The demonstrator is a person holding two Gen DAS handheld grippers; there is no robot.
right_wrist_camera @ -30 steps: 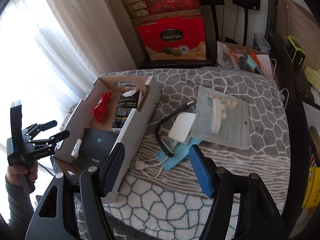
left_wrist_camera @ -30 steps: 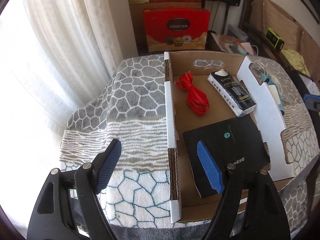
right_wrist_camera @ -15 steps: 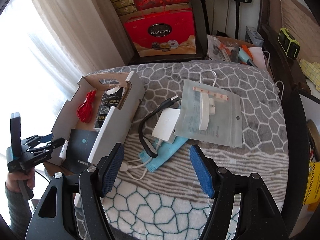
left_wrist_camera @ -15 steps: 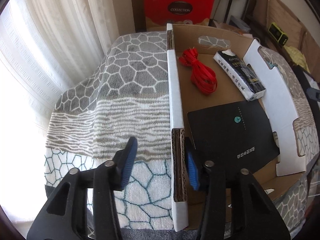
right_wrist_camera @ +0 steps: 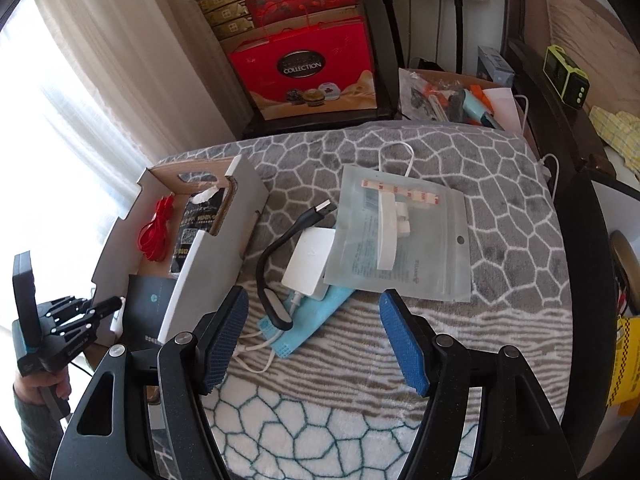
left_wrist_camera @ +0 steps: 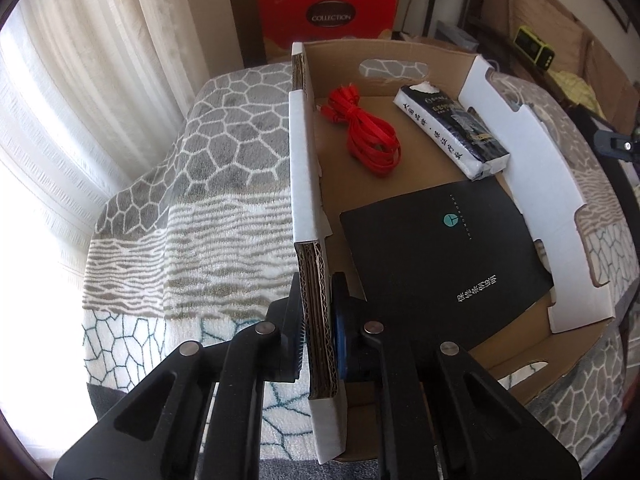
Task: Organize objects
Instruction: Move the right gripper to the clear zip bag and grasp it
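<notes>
Between the left gripper's (left_wrist_camera: 318, 332) jaws: the box wall (left_wrist_camera: 306, 184).

We see the box (left_wrist_camera: 500, 364) on the blanket (left_wrist_camera: 208, 184), toward its left side. In the box, the cable (left_wrist_camera: 366, 136) lies at the far end beside the left wall (left_wrist_camera: 306, 176), the tissue pack (left_wrist_camera: 452, 132) to its right along the right wall, and the booklet (left_wrist_camera: 444, 268) nearer us. The left gripper (left_wrist_camera: 320, 340) straddles the near end of that left wall. Right of the box, outside it, we find the USB lamp (right_wrist_camera: 280, 256), the adapter (right_wrist_camera: 306, 260) and the bag (right_wrist_camera: 400, 236) piled together, the bag overlapping the adapter, all over the mask (right_wrist_camera: 308, 320). The right gripper (right_wrist_camera: 312, 340) hangs just before that pile. Behind the blanket stands the gift bag (right_wrist_camera: 308, 72).
</notes>
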